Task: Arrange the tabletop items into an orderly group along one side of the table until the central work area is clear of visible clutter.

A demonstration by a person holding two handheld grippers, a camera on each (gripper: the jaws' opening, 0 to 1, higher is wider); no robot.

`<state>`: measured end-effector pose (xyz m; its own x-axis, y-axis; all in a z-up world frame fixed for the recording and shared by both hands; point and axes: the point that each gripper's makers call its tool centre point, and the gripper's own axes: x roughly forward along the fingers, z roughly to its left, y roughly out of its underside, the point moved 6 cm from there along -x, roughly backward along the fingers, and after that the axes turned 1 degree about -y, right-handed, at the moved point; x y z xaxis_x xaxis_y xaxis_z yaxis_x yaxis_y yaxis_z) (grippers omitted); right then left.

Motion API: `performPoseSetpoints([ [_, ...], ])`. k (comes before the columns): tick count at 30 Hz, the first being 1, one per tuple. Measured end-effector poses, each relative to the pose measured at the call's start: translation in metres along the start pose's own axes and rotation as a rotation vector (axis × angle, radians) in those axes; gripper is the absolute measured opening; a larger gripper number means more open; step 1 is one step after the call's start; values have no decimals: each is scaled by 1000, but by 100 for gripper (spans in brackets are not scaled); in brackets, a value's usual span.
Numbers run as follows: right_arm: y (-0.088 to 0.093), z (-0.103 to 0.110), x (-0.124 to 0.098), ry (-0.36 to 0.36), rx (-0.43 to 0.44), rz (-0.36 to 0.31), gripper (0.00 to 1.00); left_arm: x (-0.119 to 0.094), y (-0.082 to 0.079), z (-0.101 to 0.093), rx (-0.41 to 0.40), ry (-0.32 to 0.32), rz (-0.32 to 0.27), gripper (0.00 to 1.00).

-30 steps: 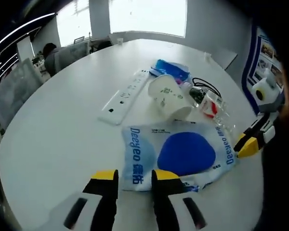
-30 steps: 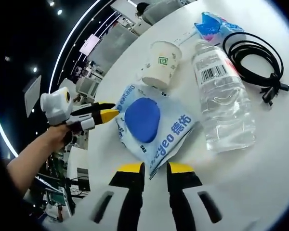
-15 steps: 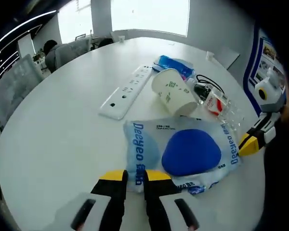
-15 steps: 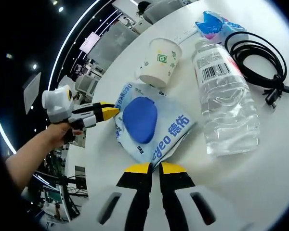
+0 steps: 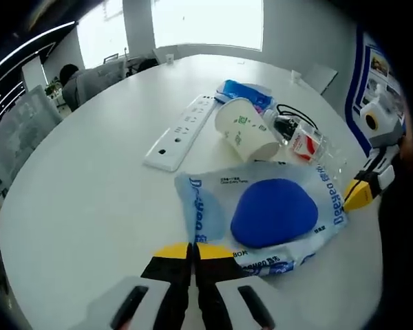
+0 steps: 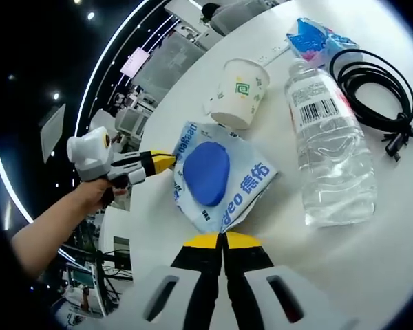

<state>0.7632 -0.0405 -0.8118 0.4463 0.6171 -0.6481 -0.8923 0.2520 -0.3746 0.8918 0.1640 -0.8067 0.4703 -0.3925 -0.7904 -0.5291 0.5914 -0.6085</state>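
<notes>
Both grippers are on the wipes packet [image 5: 261, 216] now. The left gripper [image 5: 193, 253] has its fingers pressed together on one corner of the packet's blue-and-clear film, and the right gripper [image 6: 222, 240] has its fingers pinched shut on the opposite corner, so the flat packet hangs between two hands. It lies on the white round worktop [image 5: 82, 199], out from the edge and just short of the other clutter. The paper cup [image 5: 246, 130] lies tipped on its side touching the packet's far edge. Beside the cup lie the clear water bottle [image 6: 325, 151], also on its side, the white power strip [image 5: 179, 132] and the coiled black cable [image 6: 375, 89], with a small blue packet [image 6: 315, 38] past them, nearer the worktop's far edge.

Judging from this, the step in hand is to shift the wipes packet towards that group. To do it well, both hands ought to travel together at one height, keeping the film lightly taut; if one leads, the thin corner may tear or slip out. A small lift before moving should spare the cup a nudge, since it could roll. Setting the packet down square beside the power strip would keep the row neat.
</notes>
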Motion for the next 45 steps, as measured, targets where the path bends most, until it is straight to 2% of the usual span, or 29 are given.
performPoseSetpoints([
  [7,0,1,-6,-4,-22,-4,0,-12,1,-6,-11,1,6,0],
  [19,-4,14,-34,-75,-114,-25,0,-44,-15,-16,-40,-40,-8,0],
  [27,-6,8,-61,-105,-167,-11,0,-66,-19,-44,-49,-67,3,0],
  [32,-12,0,-79,-123,-165,-1,0,-80,-22,-64,-113,-88,3,0],
  [39,-19,-13,-102,-141,-140,39,0,-92,-29,-86,-153,-99,24,0],
  [45,-24,-23,-123,-151,-217,69,0,-96,-36,-107,-210,-120,32,0],
])
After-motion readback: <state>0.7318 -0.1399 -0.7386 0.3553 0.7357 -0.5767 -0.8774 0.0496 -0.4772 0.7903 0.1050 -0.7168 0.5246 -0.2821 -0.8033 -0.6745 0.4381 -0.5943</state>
